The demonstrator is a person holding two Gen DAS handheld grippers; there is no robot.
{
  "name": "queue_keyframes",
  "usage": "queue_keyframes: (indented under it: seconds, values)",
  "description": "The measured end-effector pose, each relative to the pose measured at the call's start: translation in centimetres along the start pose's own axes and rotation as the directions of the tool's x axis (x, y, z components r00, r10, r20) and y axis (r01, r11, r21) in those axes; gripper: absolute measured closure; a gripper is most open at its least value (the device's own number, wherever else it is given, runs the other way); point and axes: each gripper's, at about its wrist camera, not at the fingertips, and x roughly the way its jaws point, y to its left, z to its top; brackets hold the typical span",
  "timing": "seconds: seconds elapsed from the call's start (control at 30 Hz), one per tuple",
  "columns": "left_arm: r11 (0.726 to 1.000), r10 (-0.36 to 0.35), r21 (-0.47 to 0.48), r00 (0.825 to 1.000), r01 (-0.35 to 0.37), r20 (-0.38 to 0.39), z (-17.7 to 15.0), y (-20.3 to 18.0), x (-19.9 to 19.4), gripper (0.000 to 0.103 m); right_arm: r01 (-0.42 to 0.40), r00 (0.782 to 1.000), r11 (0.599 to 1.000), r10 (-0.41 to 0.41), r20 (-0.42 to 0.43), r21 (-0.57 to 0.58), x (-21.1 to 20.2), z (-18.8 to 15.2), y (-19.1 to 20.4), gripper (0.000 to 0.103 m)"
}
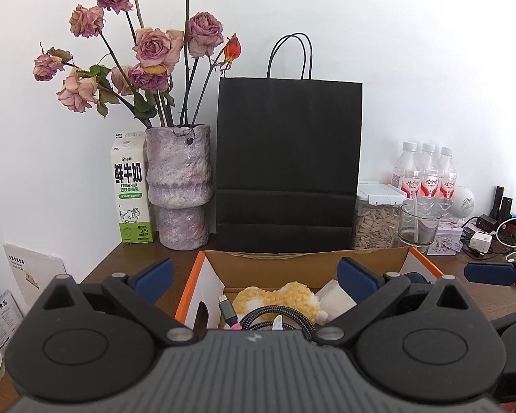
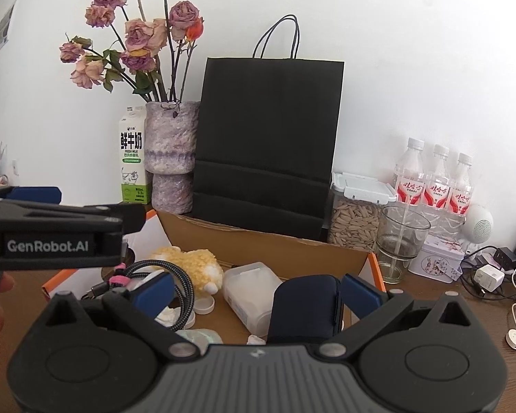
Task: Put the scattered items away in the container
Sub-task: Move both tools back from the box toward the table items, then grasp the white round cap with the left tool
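Observation:
An open cardboard box (image 2: 258, 237) with orange edges sits on the brown table. Inside lie a yellow plush toy (image 2: 192, 263), a coiled braided cable (image 2: 182, 285), a white translucent container (image 2: 249, 290) and small round lids. A navy zip case (image 2: 304, 304) stands on edge in the box. My right gripper (image 2: 258, 292) hovers over it, open wide, its right pad just beside the case and not pressing it. My left gripper (image 1: 254, 275) is open over the box (image 1: 302, 254), above the plush (image 1: 278, 301) and cable (image 1: 268, 320), holding nothing.
Behind the box stand a black paper bag (image 1: 289, 165), a vase of dried roses (image 1: 179, 186) and a milk carton (image 1: 130, 189). At the right are a seed jar (image 2: 356, 213), a glass (image 2: 400, 241), water bottles (image 2: 437, 182), a tin and tangled chargers (image 2: 488, 275).

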Motion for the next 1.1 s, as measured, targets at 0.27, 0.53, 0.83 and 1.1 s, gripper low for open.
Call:
queue_keyframes:
  seconds: [0.27, 0.53, 0.83, 1.1]
  values:
    - [1.0, 0.003, -0.01, 1.0, -0.003, 0.029, -0.7, 0.8, -4.4, 0.0, 0.004, 1.0, 1.0, -0.004, 0.027, -0.006, -4.5, -0.9, -0.6, 0.0]
    - [1.0, -0.001, -0.017, 1.0, 0.001, -0.013, -4.0, 2.9, -9.0, 0.0, 0.023, 0.999, 1.0, -0.022, 0.048, -0.021, -10.5, -3.8, -1.4, 0.0]
    - [1.0, -0.004, -0.018, 0.996, 0.003, -0.094, -7.6, 3.8, -11.8, 0.0, 0.024, 0.999, 1.0, -0.024, -0.021, 0.002, -14.9, -9.1, -1.9, 0.0]
    - [0.999, -0.04, -0.03, 0.986, 0.036, -0.16, -10.0, 3.4, -12.8, 0.0, 0.03, 0.992, 0.996, -0.02, -0.124, 0.083, -15.2, -14.0, -1.9, 0.0]
